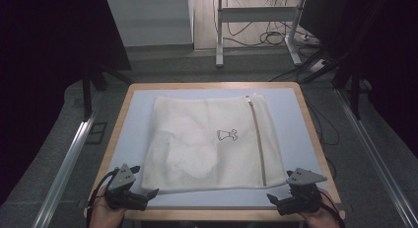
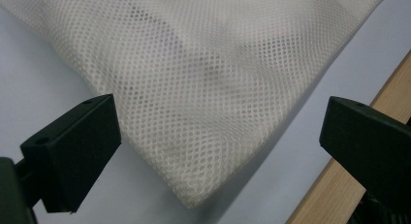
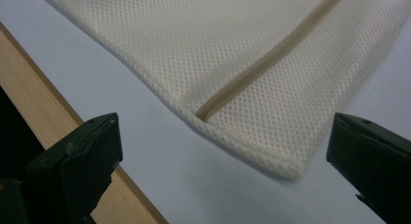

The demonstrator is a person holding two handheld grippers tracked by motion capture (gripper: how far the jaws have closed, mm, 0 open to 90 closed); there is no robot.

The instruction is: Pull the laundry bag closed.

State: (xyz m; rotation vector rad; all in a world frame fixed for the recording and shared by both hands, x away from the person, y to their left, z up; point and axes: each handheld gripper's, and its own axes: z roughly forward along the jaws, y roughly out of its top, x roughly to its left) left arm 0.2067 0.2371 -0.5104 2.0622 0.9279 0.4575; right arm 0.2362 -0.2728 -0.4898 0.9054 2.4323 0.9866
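A white mesh laundry bag [image 1: 212, 141] lies flat in the middle of a pale blue table [image 1: 296, 119] with a wooden edge. A beige zipper [image 1: 257, 139] runs from front to back along the bag's right side, and a small black printed mark [image 1: 227, 134] sits near its centre. Something pale and soft seems to lie inside the mesh, though its shape is unclear.

A person holds two black tongs low at the table's near edge. The left gripper [image 1: 148, 196] points at the bag's near left corner [image 2: 194, 197]; its jaws stand wide apart, with the corner between them, and grip nothing. The right gripper [image 1: 274, 199] faces the near right corner [image 3: 291, 170], also wide open and empty, the zipper's end [image 3: 203, 112] just beyond.

This looks like the approach before a grasp. The next move likely calls for sliding each pair of jaws forward over its corner, then closing on the thin mesh without snagging the tabletop.
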